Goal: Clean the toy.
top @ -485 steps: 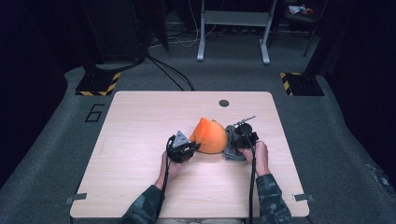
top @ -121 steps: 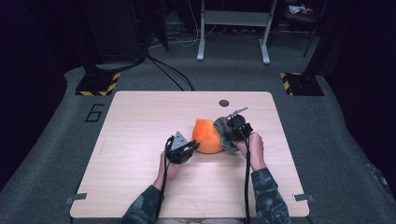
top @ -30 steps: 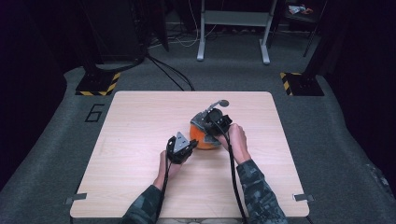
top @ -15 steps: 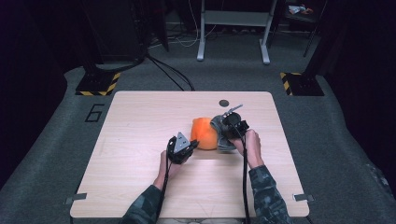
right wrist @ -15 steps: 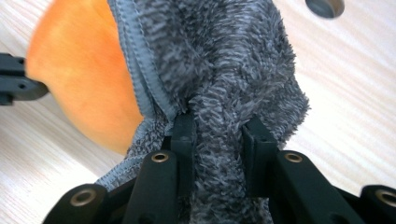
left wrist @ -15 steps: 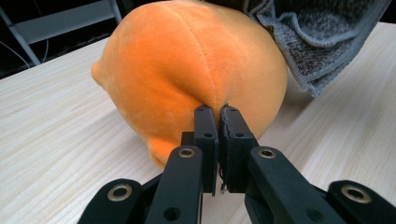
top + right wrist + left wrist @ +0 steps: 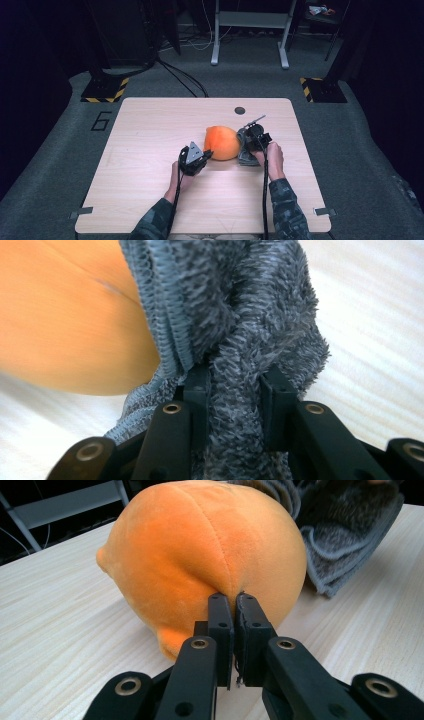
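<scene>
We have the left tongs (image 7: 202,156) nearest us, pinched tight on a fold of the orange plush fruit (image 7: 222,142) at its near left. The fruit sits mid-worktop (image 7: 150,130), long axis left-right. Just right of it, our right tongs (image 7: 246,144) clamp the grey cloth (image 7: 250,330), which touches the fruit.

You have a round, soft orange plush toy (image 7: 222,142) sitting on the table near the middle of the high view. A fuzzy grey cloth (image 7: 246,148) is bunched up and touching its right side, standing up in folds
</scene>
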A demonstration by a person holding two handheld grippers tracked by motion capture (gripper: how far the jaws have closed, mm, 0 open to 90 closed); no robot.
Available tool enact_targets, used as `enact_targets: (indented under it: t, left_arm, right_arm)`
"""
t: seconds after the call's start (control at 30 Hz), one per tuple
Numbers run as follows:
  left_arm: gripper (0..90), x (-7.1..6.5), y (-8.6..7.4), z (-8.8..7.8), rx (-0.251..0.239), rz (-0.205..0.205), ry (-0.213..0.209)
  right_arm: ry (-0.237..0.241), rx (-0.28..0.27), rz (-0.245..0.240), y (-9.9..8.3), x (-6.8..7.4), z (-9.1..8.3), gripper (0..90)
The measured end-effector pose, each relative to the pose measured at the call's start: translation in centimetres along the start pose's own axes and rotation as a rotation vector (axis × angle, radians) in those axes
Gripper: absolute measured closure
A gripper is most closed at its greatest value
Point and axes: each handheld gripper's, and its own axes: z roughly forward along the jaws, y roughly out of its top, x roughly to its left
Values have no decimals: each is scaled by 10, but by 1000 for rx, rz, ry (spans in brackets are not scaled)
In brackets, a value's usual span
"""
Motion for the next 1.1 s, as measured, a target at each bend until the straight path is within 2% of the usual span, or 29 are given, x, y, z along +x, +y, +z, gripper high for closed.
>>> enact_targets:
  t: [0.07,0.13,0.27,0.37,0.5,0.6,0.67,0.77,0.83,0.93,1.0,1.1]
  left_arm:
    - [868,0,0,0,-2,-1,-2]
    - [868,0,0,-1,-3,-2,-4]
    - [867,1,0,-1,-5,0,-2]
    - [867,1,0,-1,-5,4,1]
    - [866,1,0,-2,-3,12,1]
    - [866,0,0,-1,-9,11,0]
    - [866,0,0,-1,-6,12,-2]
    - [865,0,0,-1,-10,8,1]
    - [864,0,0,-1,-9,11,1]
    - [864,-1,0,-1,-7,10,-5]
    - [864,-1,0,-1,-6,11,-5]
    - [864,0,0,-1,2,18,-8]
  right_arm:
    - [8,27,23,-3,-4,9,701]
    - [9,25,28,-5,-7,9,701]
    - [-6,-29,16,-1,-6,-13,701]
    - [3,-82,-10,6,5,-33,701]
    - [41,-161,-86,20,28,-52,700]
    - [75,-193,-148,31,49,-58,699]
    - [83,-204,-172,36,59,-57,699]
    - [78,-188,-200,42,70,-50,698]
    - [58,-169,-211,42,70,-44,698]
    - [77,-169,-179,38,63,-41,698]
    - [59,-156,-164,34,55,-41,697]
    - [57,-143,-134,27,44,-39,697]
